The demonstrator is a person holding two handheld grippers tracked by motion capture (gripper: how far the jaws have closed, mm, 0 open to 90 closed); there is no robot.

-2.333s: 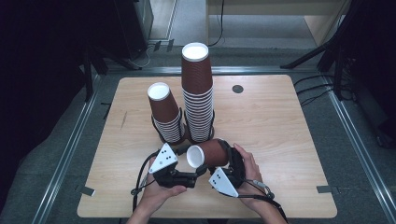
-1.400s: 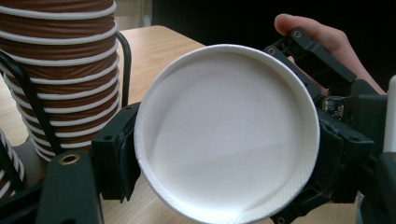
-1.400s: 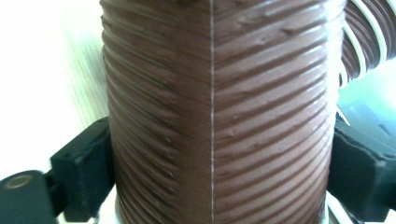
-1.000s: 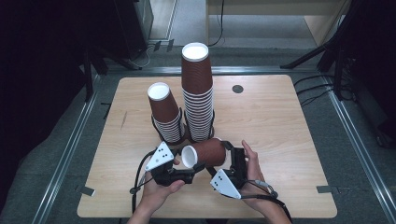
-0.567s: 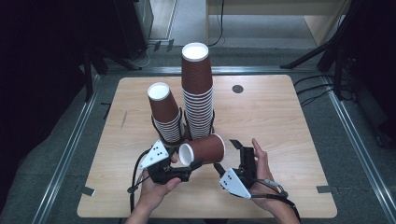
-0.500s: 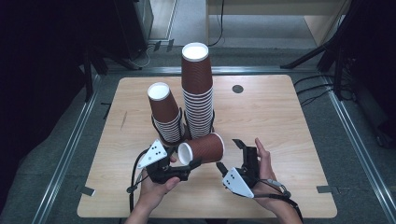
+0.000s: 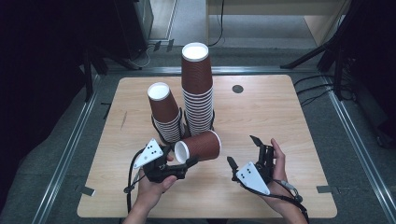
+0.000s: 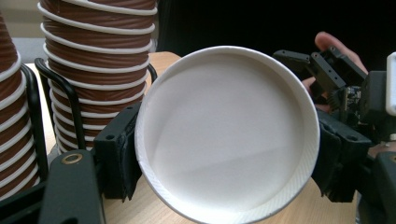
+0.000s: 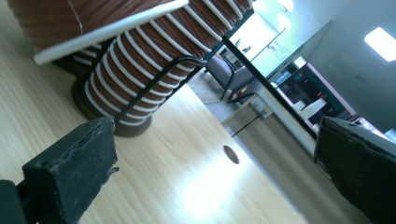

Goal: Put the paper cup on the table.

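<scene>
Wood table on grey floor (dark surroundings).

On the counter in front of you, the taller cup stack stands just right of the shorter stack, the single cup lies sideways before both, your left tool near it and your right tool well to its right.

Brown ribbed paper cup sideways, white mouth toward person.
</scene>
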